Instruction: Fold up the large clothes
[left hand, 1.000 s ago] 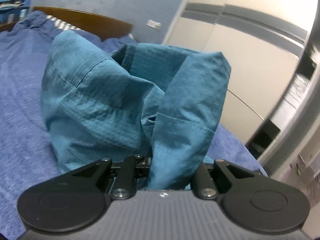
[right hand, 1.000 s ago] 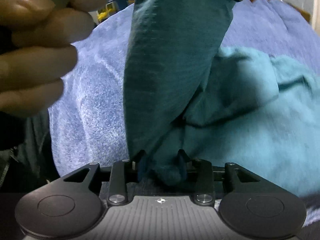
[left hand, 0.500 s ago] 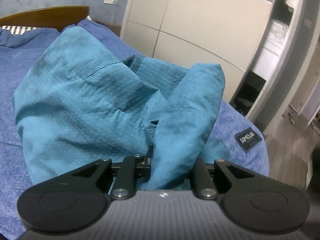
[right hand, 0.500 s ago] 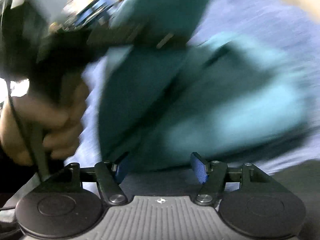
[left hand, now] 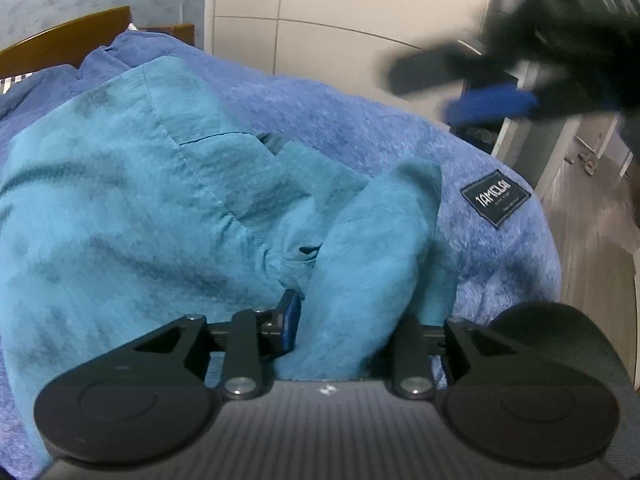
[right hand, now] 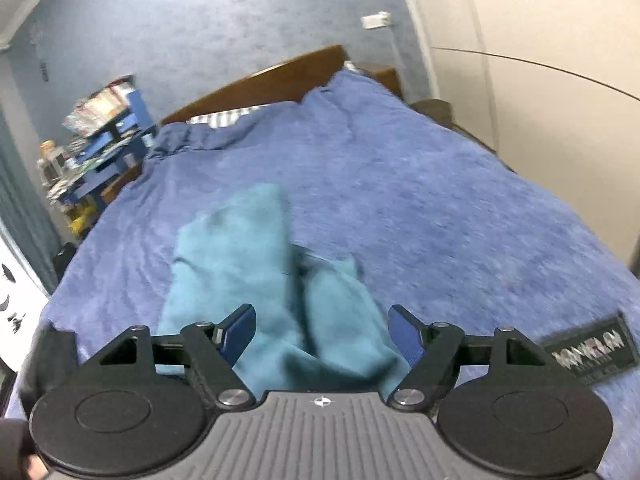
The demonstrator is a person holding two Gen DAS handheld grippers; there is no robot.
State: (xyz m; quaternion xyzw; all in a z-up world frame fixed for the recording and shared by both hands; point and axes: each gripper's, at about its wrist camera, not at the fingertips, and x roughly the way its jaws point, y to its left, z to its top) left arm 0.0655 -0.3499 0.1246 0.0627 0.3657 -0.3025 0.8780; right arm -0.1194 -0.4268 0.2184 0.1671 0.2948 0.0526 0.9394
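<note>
The bed, covered by a blue blanket, fills the centre of both views and serves as the folding surface; its wooden headboard runs across the upper middle of the right wrist frame. A pale wardrobe occupies the upper middle of the left wrist frame, and a cluttered blue shelf stands at the left edge of the right wrist frame.

The teal garment lies bunched on the blanket, filling the left and centre of the left wrist frame and the lower centre of the right wrist frame. It is heaped rather than spread flat, so the fold is judged unfinished.

The left gripper has its jaws closed on an upright fold of the garment, which rises between them at lower centre, presumably to keep that edge controlled. The right gripper has its jaws spread wide, with cloth lying beyond and between them but not pinched. In the left wrist frame this gripper appears only as a dark smear at upper right (motion blur).

A dark label is sewn to the blanket at right of centre; its lettering is too soft to read reliably. The right pad of the left gripper is hidden behind cloth. The garment's type, collar and sleeves cannot be identified. The near end of the garment is cut off by both gripper bodies.
</note>
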